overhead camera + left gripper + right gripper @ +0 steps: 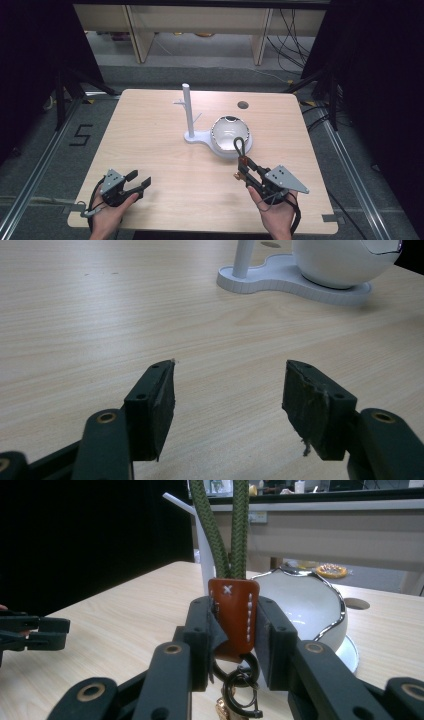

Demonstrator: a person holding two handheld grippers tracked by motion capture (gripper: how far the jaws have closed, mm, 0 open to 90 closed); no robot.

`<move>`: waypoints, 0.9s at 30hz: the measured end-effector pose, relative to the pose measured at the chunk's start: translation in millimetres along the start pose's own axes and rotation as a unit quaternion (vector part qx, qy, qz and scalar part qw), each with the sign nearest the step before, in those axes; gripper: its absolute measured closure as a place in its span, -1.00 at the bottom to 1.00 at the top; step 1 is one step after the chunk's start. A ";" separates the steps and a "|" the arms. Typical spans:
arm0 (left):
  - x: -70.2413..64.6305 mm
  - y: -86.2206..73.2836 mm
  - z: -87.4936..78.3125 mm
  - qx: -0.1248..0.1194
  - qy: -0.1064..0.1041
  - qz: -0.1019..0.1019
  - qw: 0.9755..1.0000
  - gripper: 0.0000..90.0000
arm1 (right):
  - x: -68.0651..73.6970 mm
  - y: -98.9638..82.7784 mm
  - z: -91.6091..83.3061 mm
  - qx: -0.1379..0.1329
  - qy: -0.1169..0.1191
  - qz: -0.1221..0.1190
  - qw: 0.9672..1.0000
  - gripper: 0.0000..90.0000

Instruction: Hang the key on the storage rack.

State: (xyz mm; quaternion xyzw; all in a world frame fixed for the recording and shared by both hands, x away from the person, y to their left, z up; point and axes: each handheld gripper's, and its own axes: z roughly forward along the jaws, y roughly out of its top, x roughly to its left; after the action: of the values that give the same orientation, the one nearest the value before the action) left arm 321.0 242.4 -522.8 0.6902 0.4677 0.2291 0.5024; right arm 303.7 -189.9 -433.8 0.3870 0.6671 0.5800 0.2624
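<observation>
Two claws in play, both near the front edge of the bench [150,130]. Left claw [141,182] sits toward the front-left corner, held in the person's left hand [107,212], jaws spread wide with nothing between them; the left gripper view shows bare wood grain in the gap between its pads [162,405]. Right claw [243,172] is toward the front-right, gripped by the right hand [275,212], grey three-cornered plate [286,179] on top. Its jaws are clamped on the brown leather tab [233,617] of a keychain [241,157]: white stitching on the tab, an olive-green cord loop [225,525] rising from its top, dark metal rings [239,680] hanging under it. Something brass-coloured hangs below the rings, too cropped to identify. From the high view the cord loop [239,145] reaches up over the near rim of the white bowl [229,132].

Bowl sits on a white stand [197,137] around the middle of the bench, slightly right of centre. Stand has a flat base and an upright post [187,107] with short side pegs, post left of the bowl. Bowl rim looks dark-edged, wavy in the right gripper view. Round cable hole [243,105] near the far edge, right of centre.
</observation>
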 end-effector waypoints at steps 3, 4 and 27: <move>0.0 -0.2 0.3 -0.002 -0.001 0.000 1.000 -0.18 | 0.9 0.5 1.2 -0.002 0.002 0.002 1.000 0.58; -0.1 -0.2 0.3 -0.002 -0.001 0.000 1.000 -0.18 | 1.4 0.8 2.5 -0.006 0.002 0.002 1.000 0.58; -21.3 25.8 -5.6 -0.062 -0.069 -0.024 0.995 -0.23 | 20.0 8.5 28.2 -0.026 0.027 -0.020 0.999 0.58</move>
State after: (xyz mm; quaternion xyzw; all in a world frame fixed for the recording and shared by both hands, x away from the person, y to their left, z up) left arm 317.6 224.9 -493.9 0.6602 0.4337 0.1974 0.5805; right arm 316.8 -157.1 -429.0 0.3505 0.6667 0.6018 0.2656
